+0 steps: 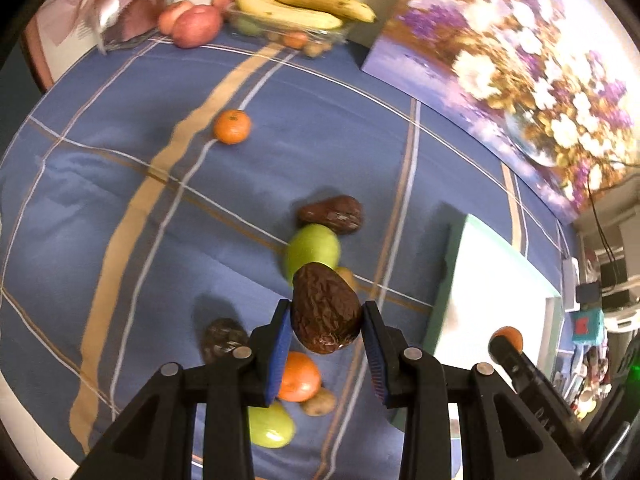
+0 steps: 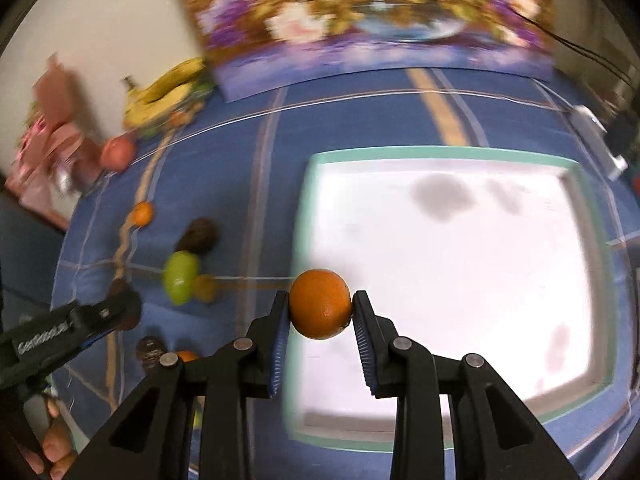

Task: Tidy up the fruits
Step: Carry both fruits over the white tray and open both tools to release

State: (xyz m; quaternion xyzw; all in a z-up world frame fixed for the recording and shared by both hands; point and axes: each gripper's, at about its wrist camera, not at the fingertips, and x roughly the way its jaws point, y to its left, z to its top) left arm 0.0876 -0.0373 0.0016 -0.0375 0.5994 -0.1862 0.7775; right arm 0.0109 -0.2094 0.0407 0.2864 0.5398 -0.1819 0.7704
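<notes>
Both hand-held grippers are being carried loaded, left [image 1: 326,318] clamping a wrinkled avocado [image 1: 325,307] above loose fruit, right [image 2: 320,314] pinching an orange [image 2: 320,304] at the tray's [image 2: 440,154] nine o'clock rim; release inside is likely being called for.

A blue plaid cloth [image 1: 120,208] covers the table beneath a cream wall [image 2: 100,32]

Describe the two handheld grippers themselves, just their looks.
Both match: the left gripper and right gripper have matte black angular plastic linkages with triangular cutouts, round silver pivot pins, and blue ribbed pads inside each finger. Seen from the right wrist, the left gripper's body bears white lettering, too blurred to read. No cables show on either.
</notes>
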